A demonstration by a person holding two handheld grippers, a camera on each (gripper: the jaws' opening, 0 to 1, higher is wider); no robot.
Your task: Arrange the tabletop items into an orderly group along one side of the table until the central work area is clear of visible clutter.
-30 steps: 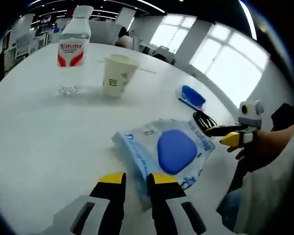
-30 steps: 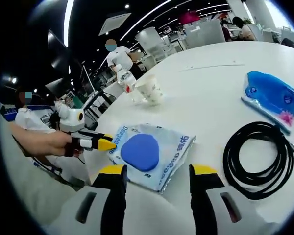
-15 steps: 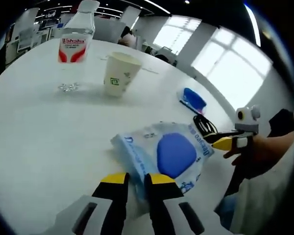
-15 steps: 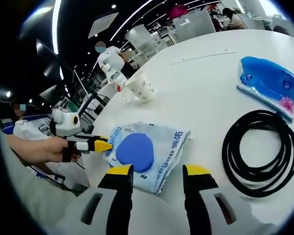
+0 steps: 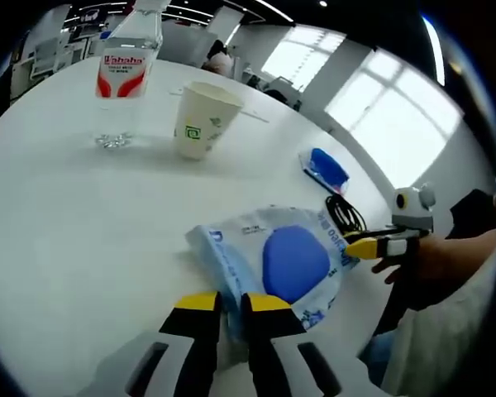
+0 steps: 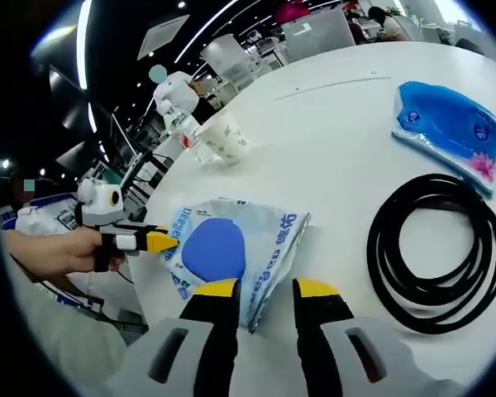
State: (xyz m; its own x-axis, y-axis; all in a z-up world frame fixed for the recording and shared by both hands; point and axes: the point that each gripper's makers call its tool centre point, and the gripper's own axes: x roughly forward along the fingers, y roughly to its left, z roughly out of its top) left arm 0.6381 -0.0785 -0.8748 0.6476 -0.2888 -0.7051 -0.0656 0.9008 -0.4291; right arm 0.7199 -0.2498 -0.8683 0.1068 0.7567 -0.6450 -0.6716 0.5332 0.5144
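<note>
A pale wet-wipes pack [image 5: 273, 260] with a large blue oval flap lies flat on the white tabletop [image 5: 66, 223], close to the edge nearest the person. The left gripper [image 5: 226, 303], with yellow-tipped black jaws, has those jaws drawn nearly together on one corner of the pack; whether they actually pinch the wrapper cannot be told. In the right gripper view, the right gripper [image 6: 264, 289] sits at the opposite side of the same pack [image 6: 223, 248], its yellow tips a narrow gap apart with the pack's edge between them (contact cannot be confirmed here either). Each gripper also appears in the other's view, held in a hand: the right gripper at the right of the left gripper view, the left gripper [image 6: 153, 241] at the left of the right gripper view.

Just beside the pack lies a coiled black cable [image 6: 438, 248], apart from it. Beyond the cable, further along the same edge, lies a smaller blue tissue pack [image 6: 450, 128]. Well apart, toward the far side of the tabletop, stand a paper cup [image 5: 200, 120] with a green mark and, near it, a clear water bottle [image 5: 122, 78] with a red and white label.
</note>
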